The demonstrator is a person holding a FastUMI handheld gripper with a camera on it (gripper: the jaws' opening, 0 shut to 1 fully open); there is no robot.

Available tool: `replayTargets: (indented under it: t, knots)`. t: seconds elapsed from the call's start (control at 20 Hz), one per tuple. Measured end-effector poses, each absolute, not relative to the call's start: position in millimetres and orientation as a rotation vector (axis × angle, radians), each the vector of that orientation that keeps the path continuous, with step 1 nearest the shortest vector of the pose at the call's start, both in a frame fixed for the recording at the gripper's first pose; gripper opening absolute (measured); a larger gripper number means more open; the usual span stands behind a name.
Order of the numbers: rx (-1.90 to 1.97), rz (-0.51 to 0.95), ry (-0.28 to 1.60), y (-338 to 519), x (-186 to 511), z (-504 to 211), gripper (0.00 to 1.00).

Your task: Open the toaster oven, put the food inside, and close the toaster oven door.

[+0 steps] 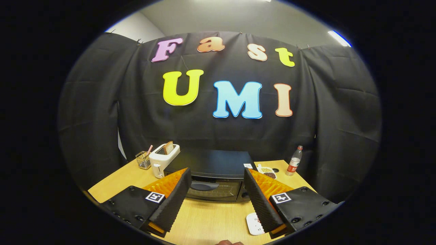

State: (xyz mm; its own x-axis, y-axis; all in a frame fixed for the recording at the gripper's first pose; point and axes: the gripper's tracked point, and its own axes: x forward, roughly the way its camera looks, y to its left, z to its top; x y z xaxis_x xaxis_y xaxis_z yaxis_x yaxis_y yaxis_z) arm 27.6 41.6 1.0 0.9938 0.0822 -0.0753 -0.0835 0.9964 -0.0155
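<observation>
The gripper point(216, 178) is spread wide and holds nothing, its fingers point(173, 200) framing the closed oven point(213, 173) just ahead on the table point(207, 221); no label is readable.

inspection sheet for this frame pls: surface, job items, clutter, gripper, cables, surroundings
Surface: light wooden table.
Job's things: black toaster oven just beyond the fingers, door shut; small dish of food beside it.
Clutter: white pop-up toaster holding a slice, wire mesh cup, clear plastic bottle, white flat object by one finger.
Gripper: open, holding nothing.
Cables: nothing seen.
Surroundings: black cloth wall.
</observation>
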Motion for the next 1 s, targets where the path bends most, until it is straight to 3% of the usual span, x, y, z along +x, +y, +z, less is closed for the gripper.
replayTargets:
  t: [1.0]
  knots:
    - [-0.012,0.076,0.272,69.2,135.2,-66.0,0.98]
